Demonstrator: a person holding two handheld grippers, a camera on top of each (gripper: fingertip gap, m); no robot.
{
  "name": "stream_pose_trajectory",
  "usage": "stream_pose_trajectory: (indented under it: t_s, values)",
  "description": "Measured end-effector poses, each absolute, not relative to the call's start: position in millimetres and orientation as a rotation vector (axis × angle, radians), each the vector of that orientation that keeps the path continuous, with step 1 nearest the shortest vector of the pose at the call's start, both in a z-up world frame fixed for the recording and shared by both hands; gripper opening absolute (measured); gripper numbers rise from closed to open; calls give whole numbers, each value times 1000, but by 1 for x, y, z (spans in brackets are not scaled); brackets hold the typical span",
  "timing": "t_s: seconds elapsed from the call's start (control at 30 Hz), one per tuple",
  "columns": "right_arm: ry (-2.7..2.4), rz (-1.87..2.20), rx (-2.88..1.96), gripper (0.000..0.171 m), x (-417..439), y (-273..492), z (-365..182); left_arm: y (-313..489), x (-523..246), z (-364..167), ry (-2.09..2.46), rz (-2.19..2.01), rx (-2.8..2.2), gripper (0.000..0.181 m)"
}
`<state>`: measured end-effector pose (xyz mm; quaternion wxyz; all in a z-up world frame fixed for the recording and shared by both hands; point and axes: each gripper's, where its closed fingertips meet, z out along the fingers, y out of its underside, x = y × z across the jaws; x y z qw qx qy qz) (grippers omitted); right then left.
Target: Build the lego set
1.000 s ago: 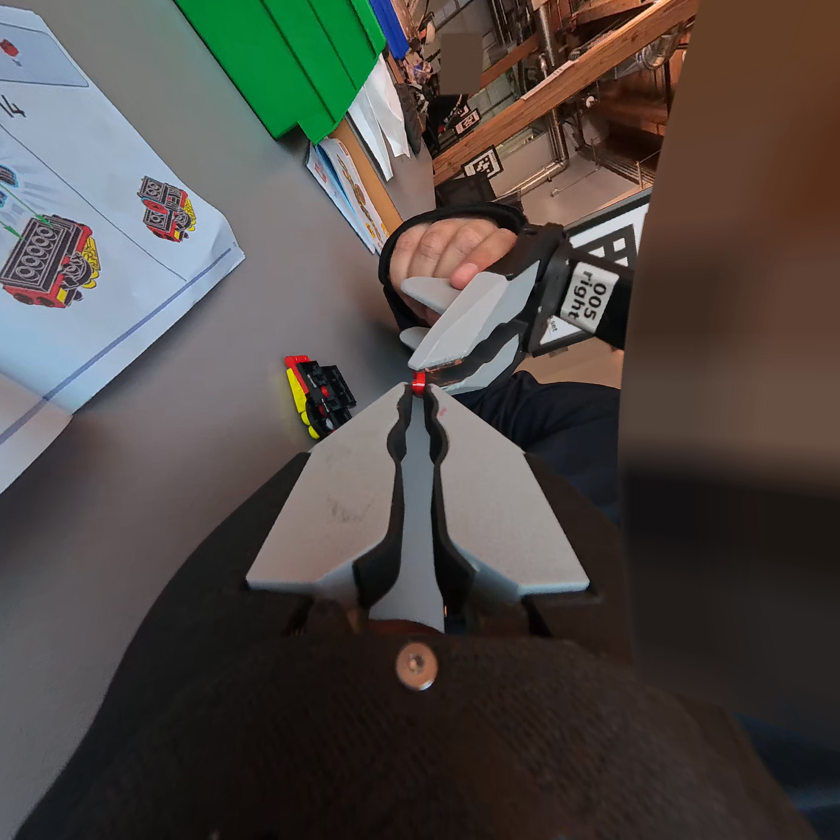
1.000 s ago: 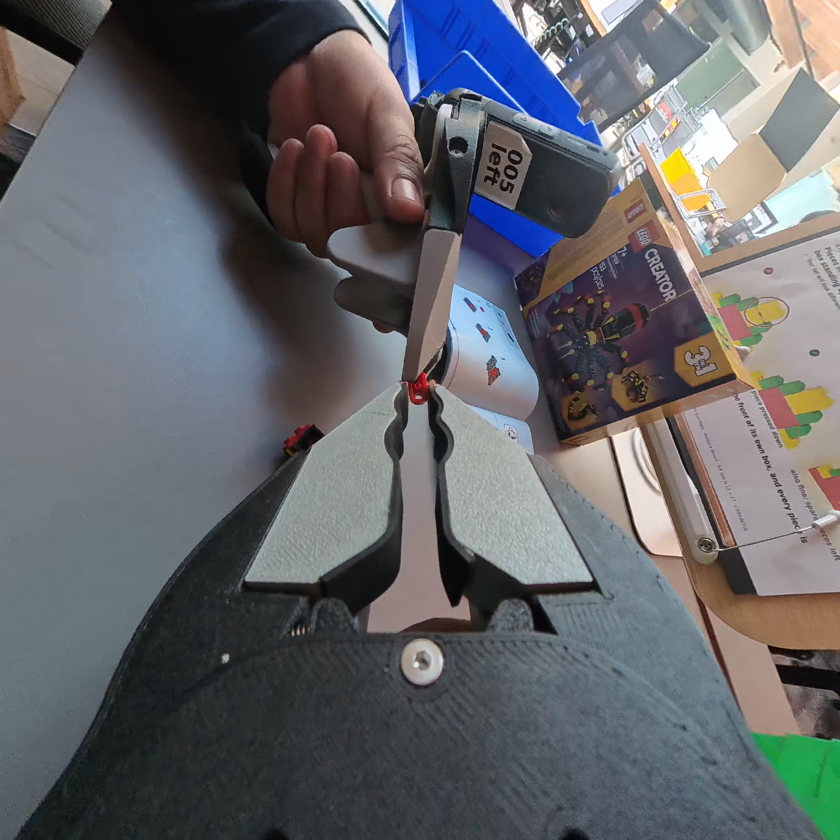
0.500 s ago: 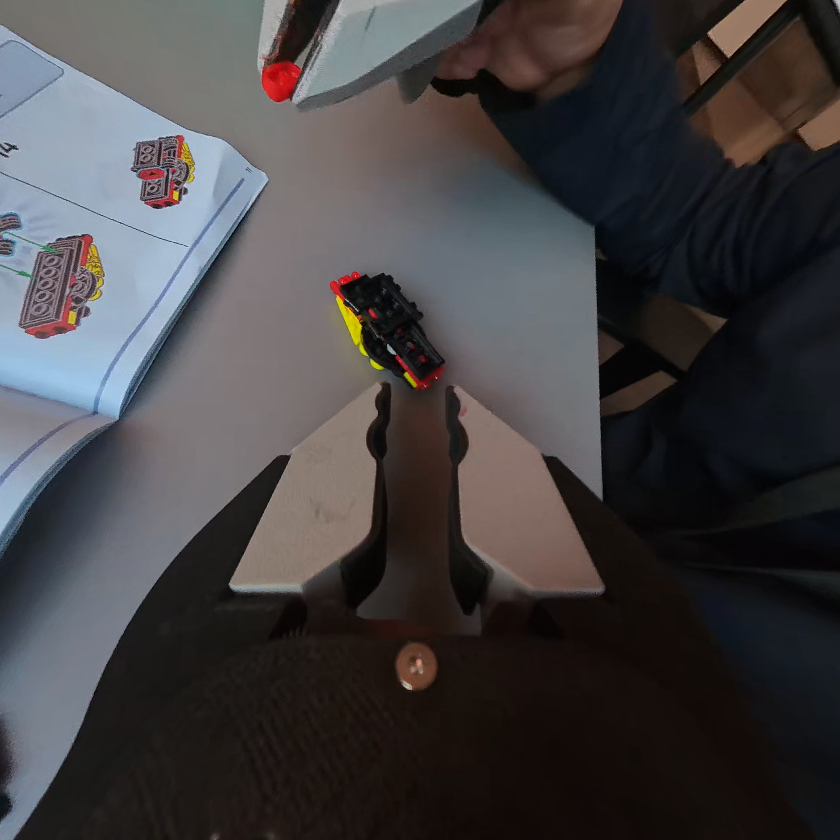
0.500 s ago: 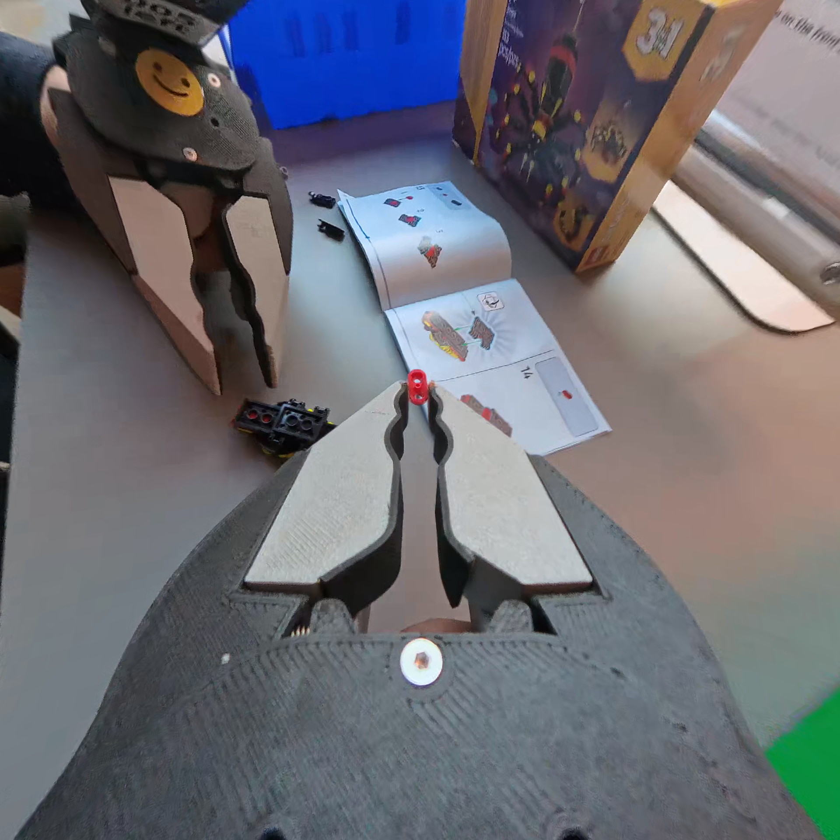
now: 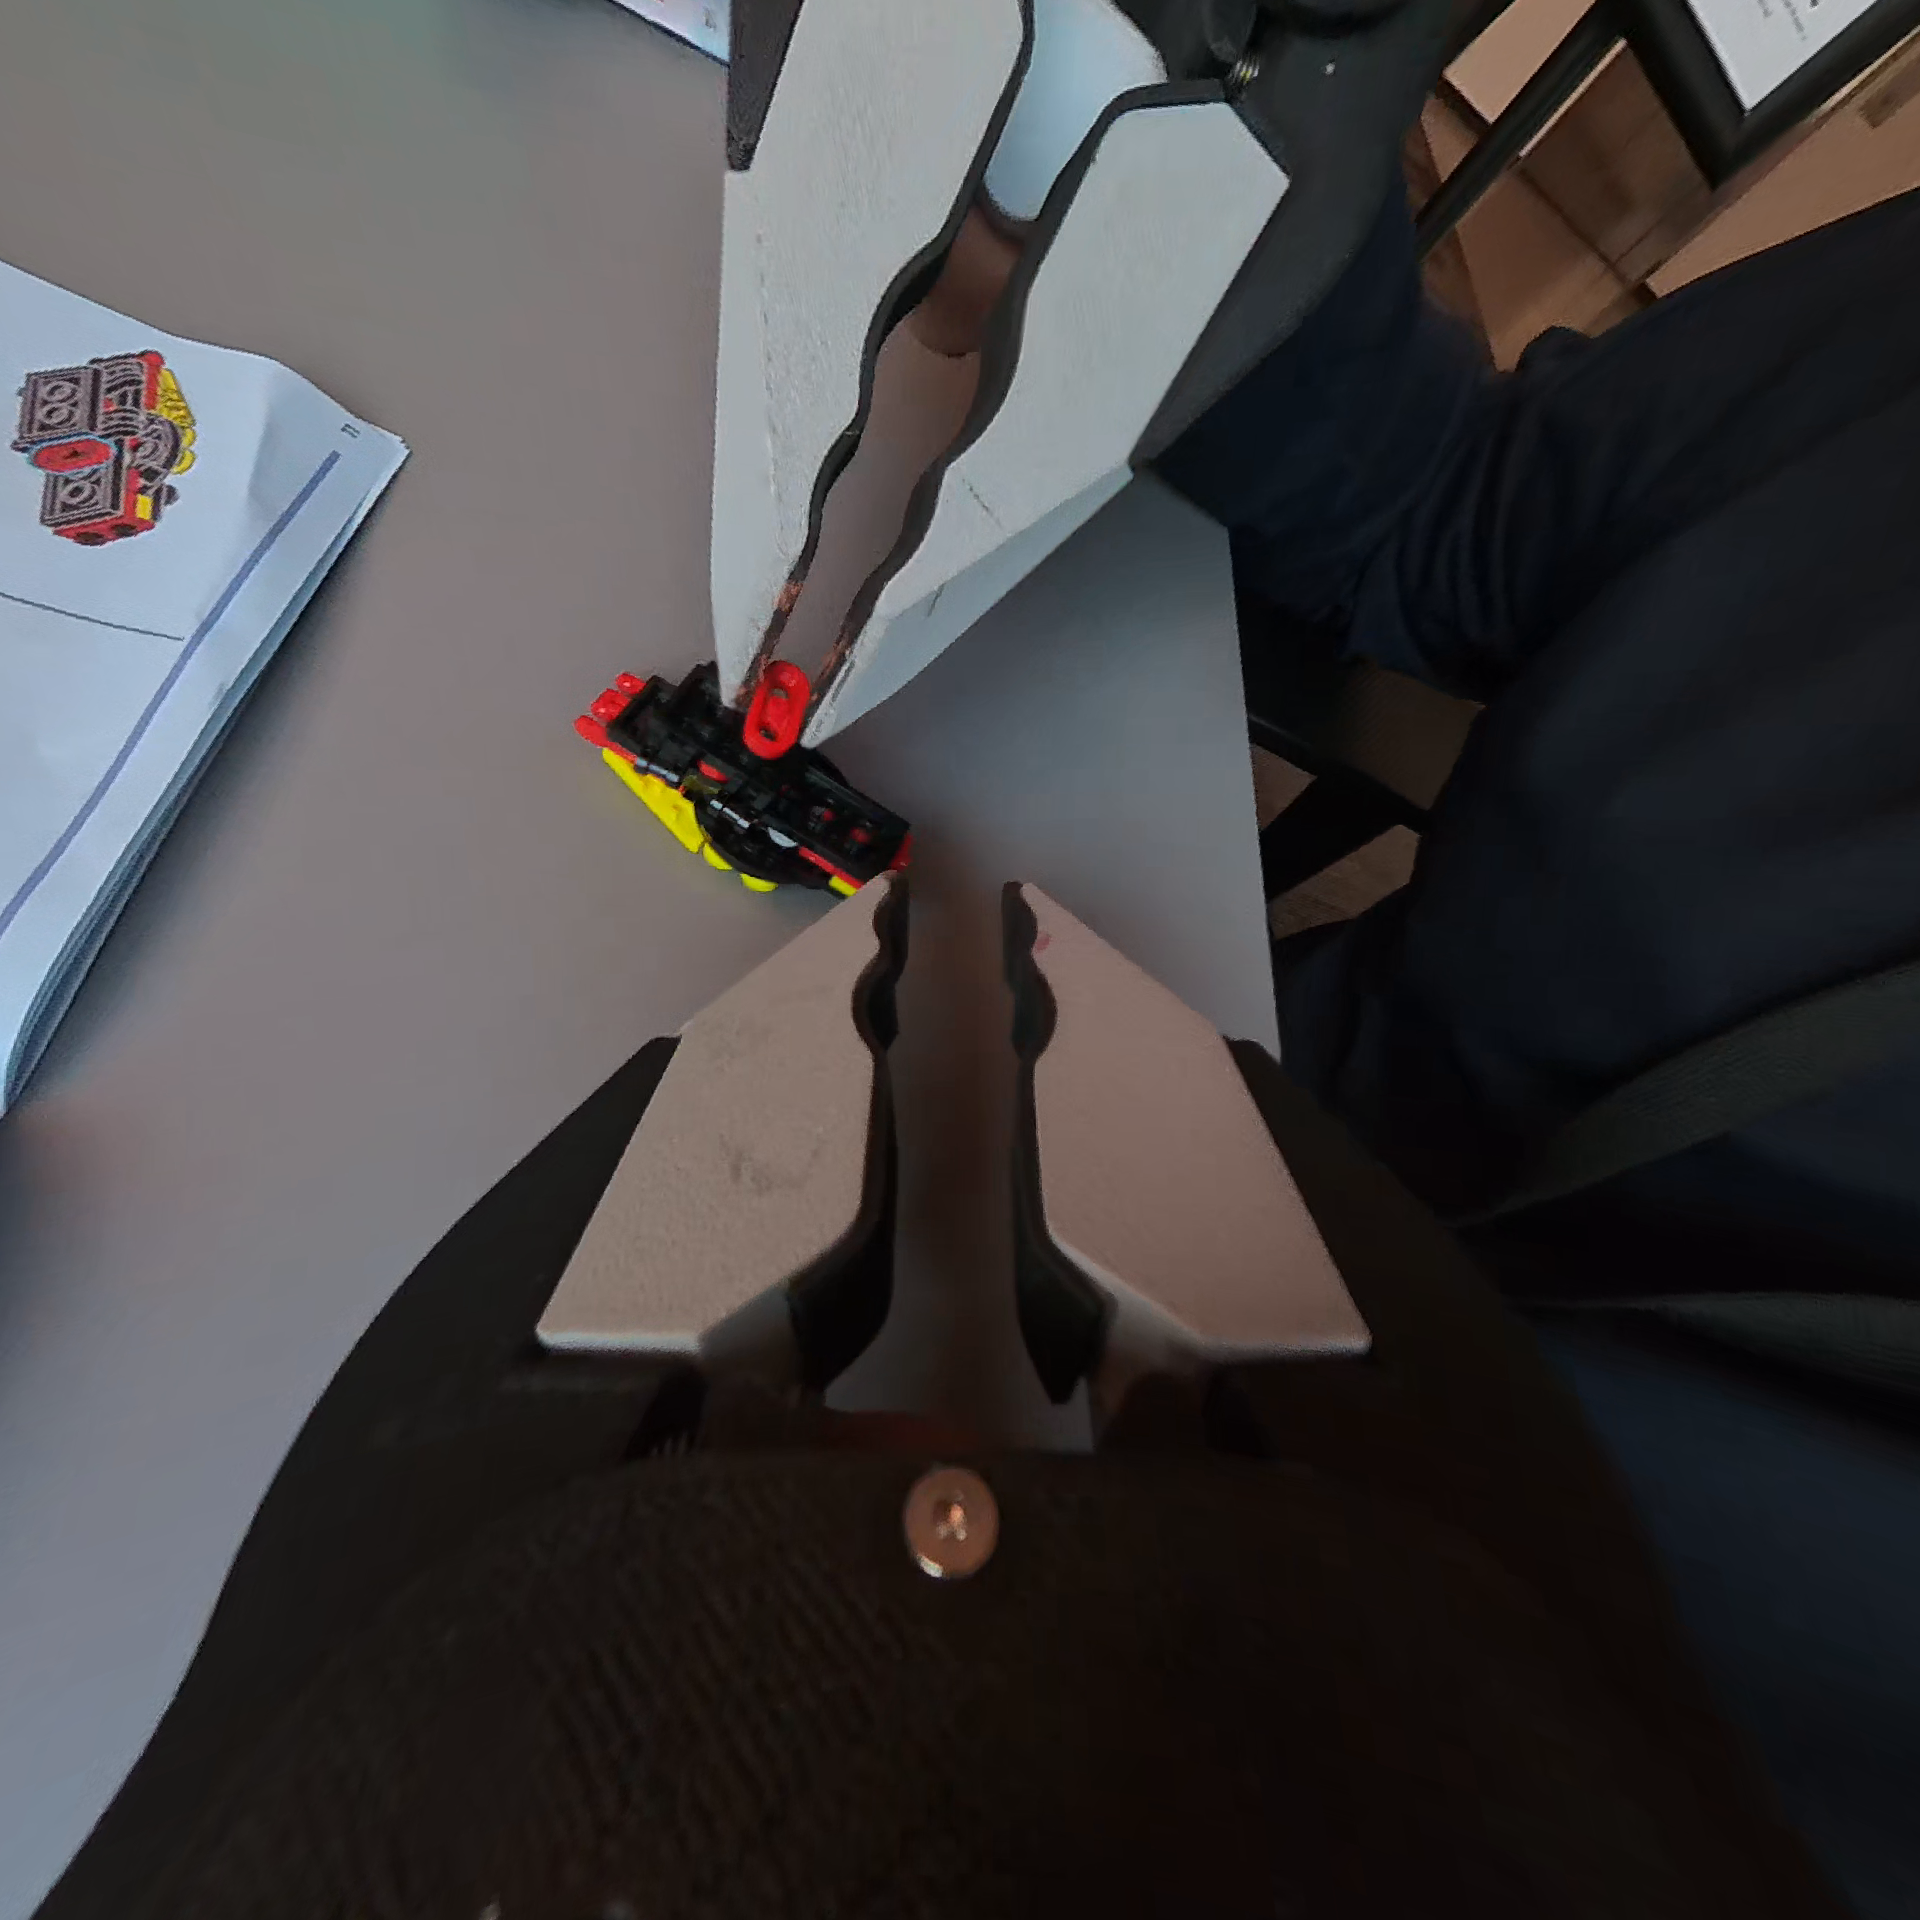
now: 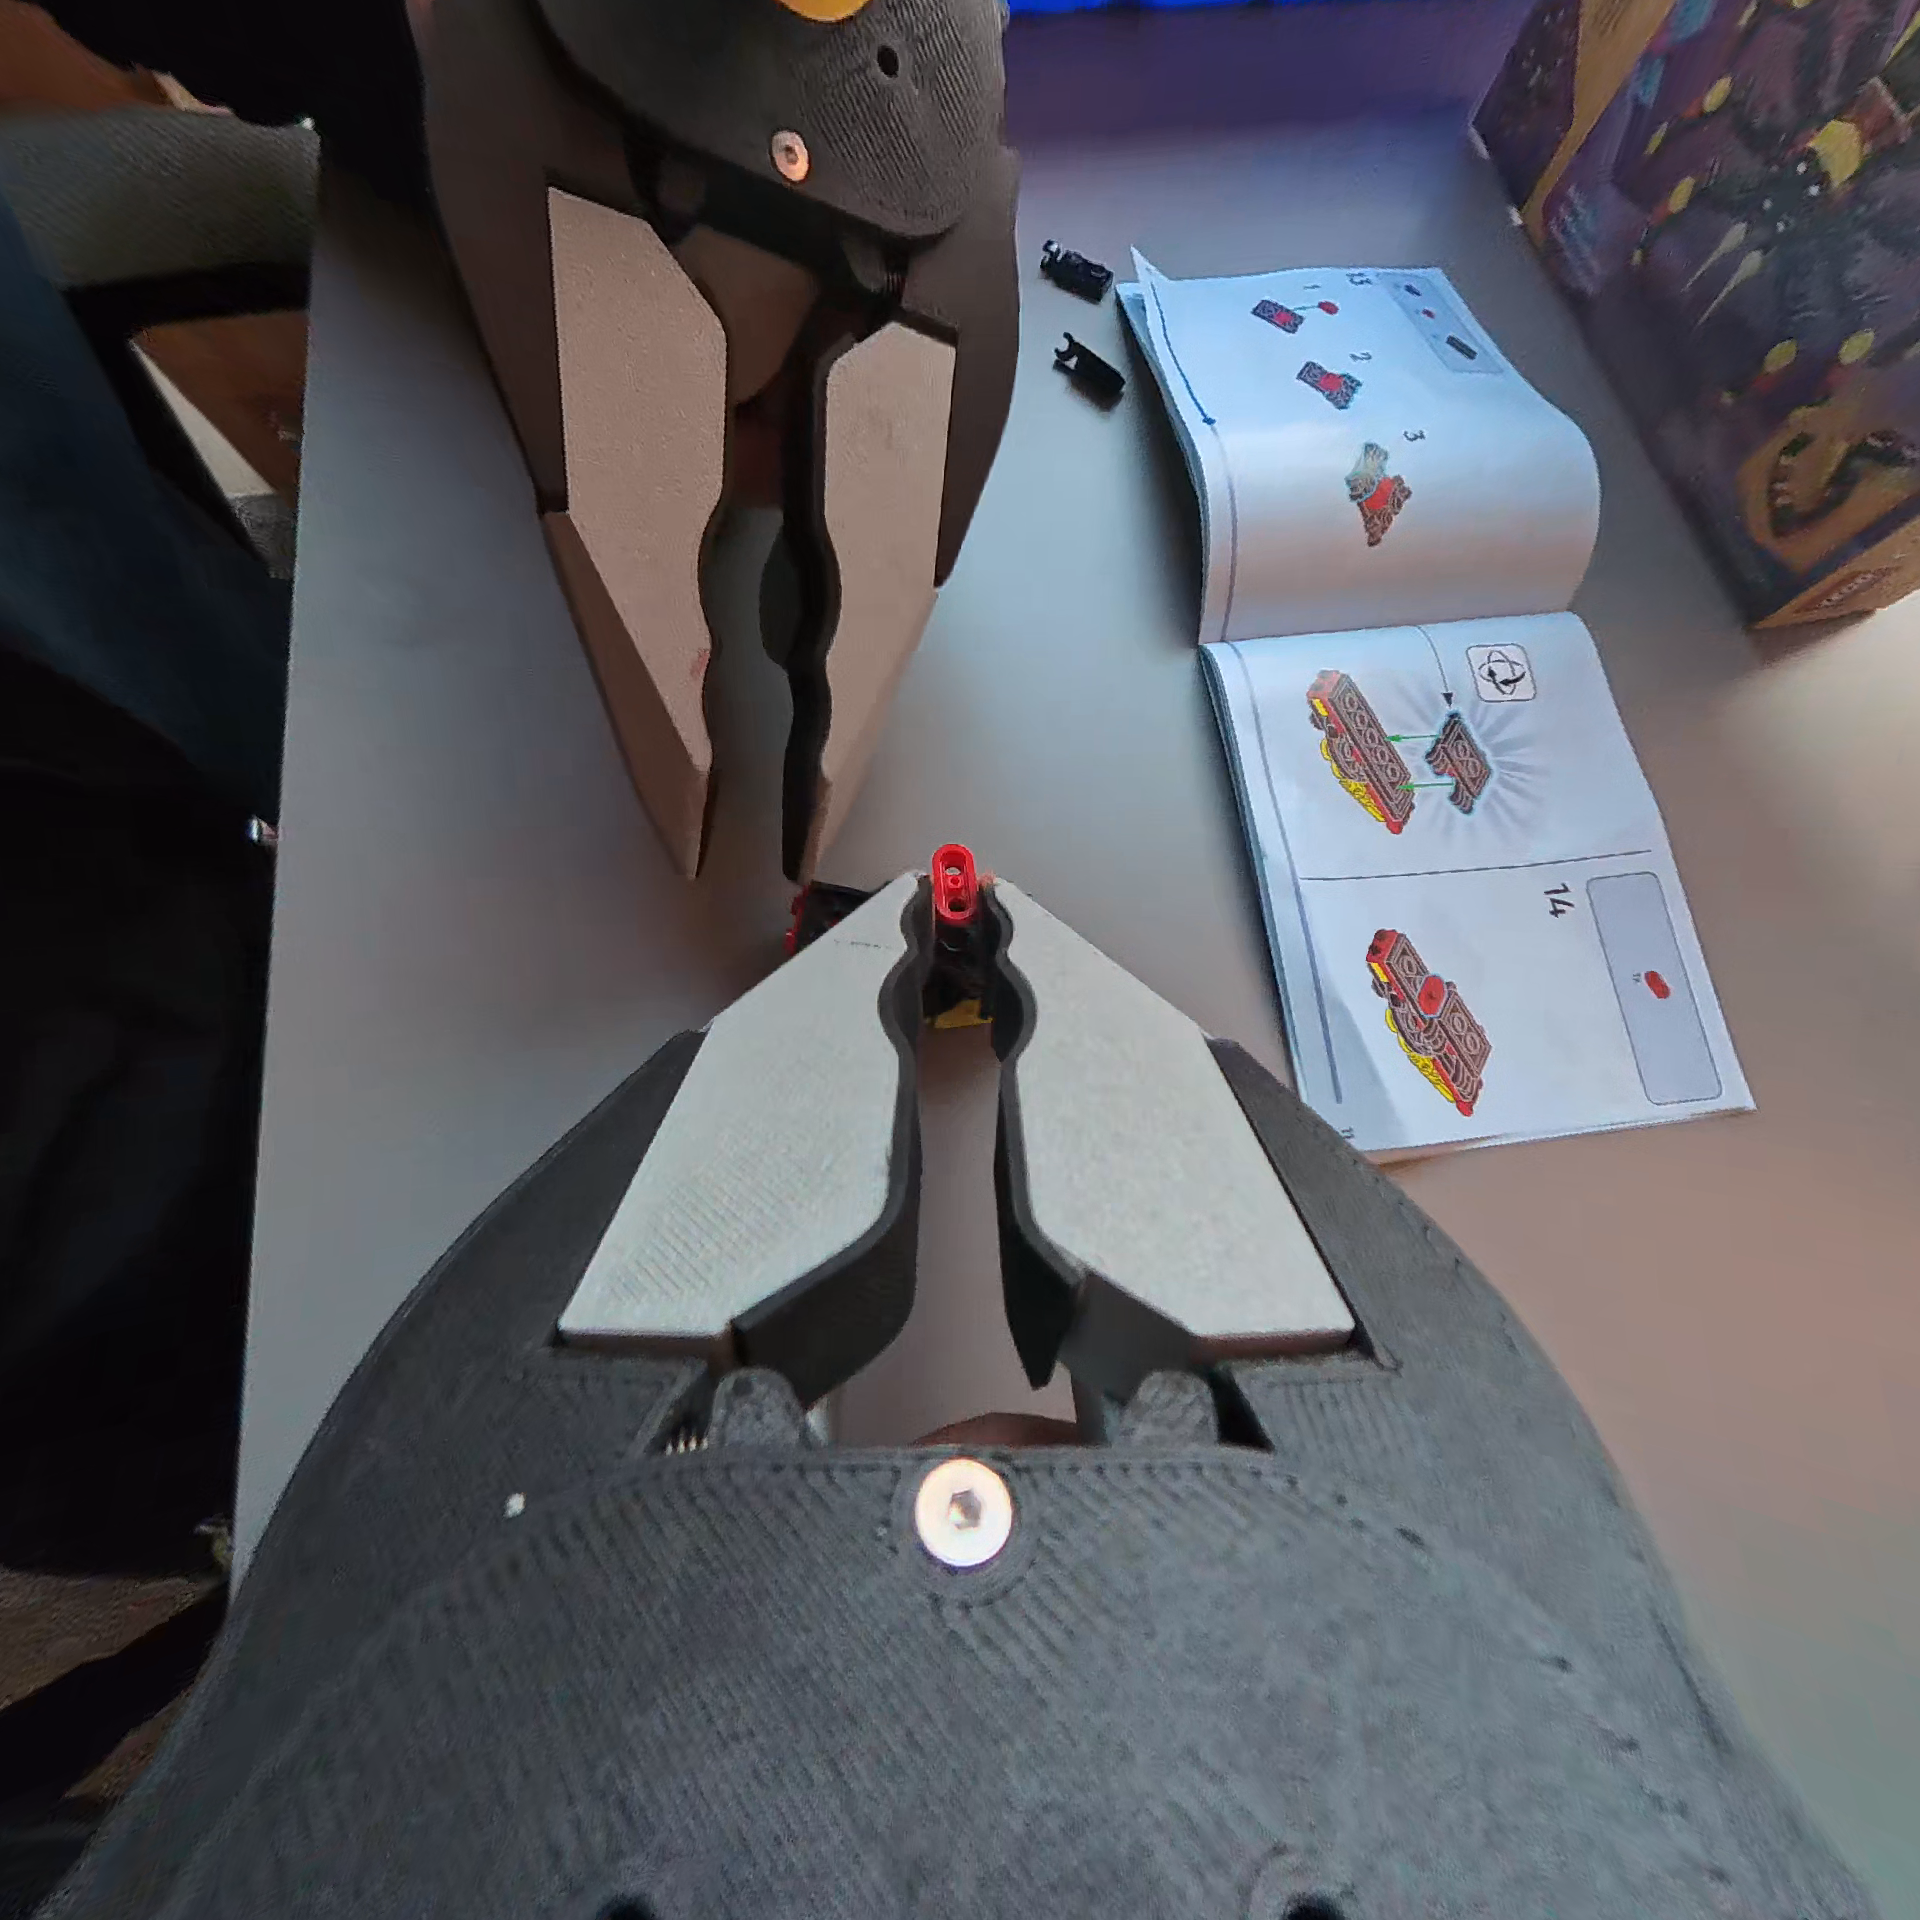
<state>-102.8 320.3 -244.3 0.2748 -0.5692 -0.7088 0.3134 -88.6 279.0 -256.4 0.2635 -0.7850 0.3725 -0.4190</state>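
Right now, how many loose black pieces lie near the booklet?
2: one black piece just off the instruction booklet at its far corner, another slightly nearer, beside the same edge. Others may be hidden behind the left gripper.

On my surface (image 6: 1039, 727) the model (image 5: 743, 784) sits near the front edge, between my left claw (image 5: 951, 894) and right claw (image 5: 795, 691). The booklet (image 6: 1455, 779) lies to its right, the box (image 6: 1714, 260) behind that.

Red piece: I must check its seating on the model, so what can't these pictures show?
- Right wrist view: right gripper fingers cover most of the model.
- Left wrist view: red piece hides its contact with the model; seated or hovering, cannot tell.
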Motion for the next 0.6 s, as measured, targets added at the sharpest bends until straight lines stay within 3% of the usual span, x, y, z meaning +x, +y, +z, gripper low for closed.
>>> stream_pose_trajectory:
  t_s: [0.6]
  values:
    - [-1757, 795, -1678, 4, -84, 317, -247, 283, -84, -257, 1069, -966, -2067, 17]
